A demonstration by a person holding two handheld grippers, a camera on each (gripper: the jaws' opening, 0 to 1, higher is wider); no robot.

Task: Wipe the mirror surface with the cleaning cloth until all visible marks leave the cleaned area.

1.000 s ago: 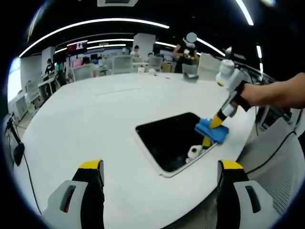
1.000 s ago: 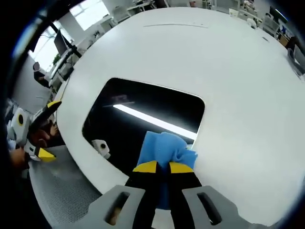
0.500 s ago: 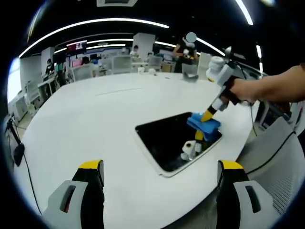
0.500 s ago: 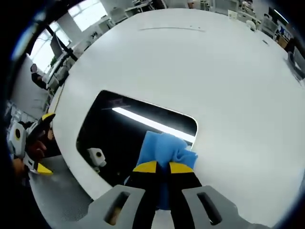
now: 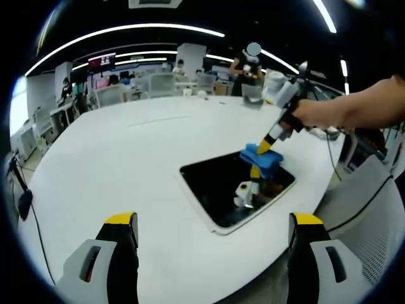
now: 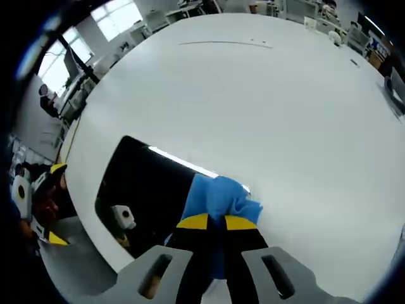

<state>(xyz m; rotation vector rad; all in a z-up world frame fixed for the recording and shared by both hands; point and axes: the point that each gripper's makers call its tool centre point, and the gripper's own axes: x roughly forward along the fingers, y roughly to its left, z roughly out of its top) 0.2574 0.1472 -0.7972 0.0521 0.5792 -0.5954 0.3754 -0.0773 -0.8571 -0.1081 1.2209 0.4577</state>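
Right gripper (image 6: 212,223): jaws drawn close together, clamped on a bunched blue cleaning cloth (image 6: 215,197) that is pressed against the far edge of the mirror (image 6: 142,190). In the left gripper view the same gripper (image 5: 266,143) enters from the right, held by a person's hand (image 5: 323,114), with the cloth (image 5: 259,157) on the mirror (image 5: 231,190) near its far right corner. Left gripper (image 5: 212,231): jaws spread wide apart, holding and touching nothing, poised above the near part of the round white table (image 5: 126,158). The mirror lies flat on the table near its right edge; its dark surface reflects the gripper, and any marks on it cannot be made out. In the right gripper view the cloth hides the mirror's near corner, and a chair (image 6: 69,278) lies at lower left. Desks and seated people occupy the background (image 5: 126,79), too small to detail.
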